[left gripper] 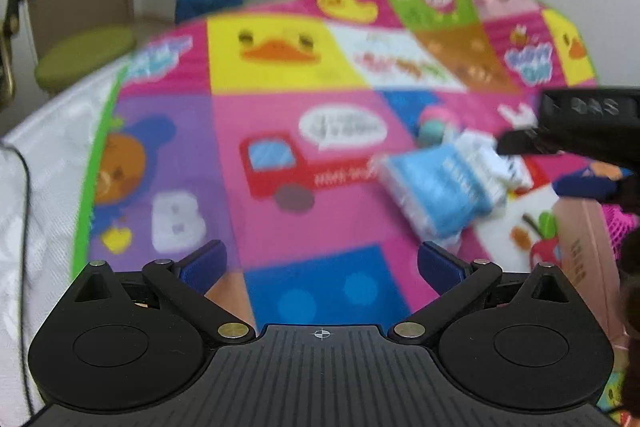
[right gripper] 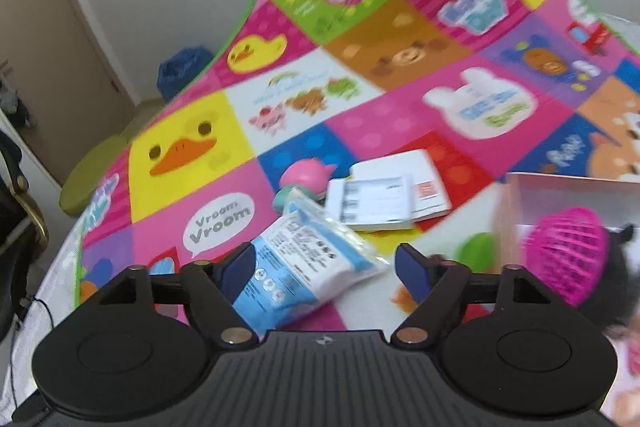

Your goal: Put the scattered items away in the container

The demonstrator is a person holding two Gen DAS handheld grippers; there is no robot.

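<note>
R gripper [right gripper: 322,267] spread wide, empty. Blue packet [right gripper: 308,263] lies on mat [right gripper: 360,131], centre-low in R view, between the jaws, long axis running lower left to upper right. L gripper [left gripper: 322,267] spread too, packet well off right. Pink box [right gripper: 560,195] at right edge. R nearer.

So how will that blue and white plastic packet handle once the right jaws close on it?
The blue packet looks soft and crinkly, so it will probably sag. Its glossy film may slip. It seems light and lies flat, so rolling is unlikely.
</note>
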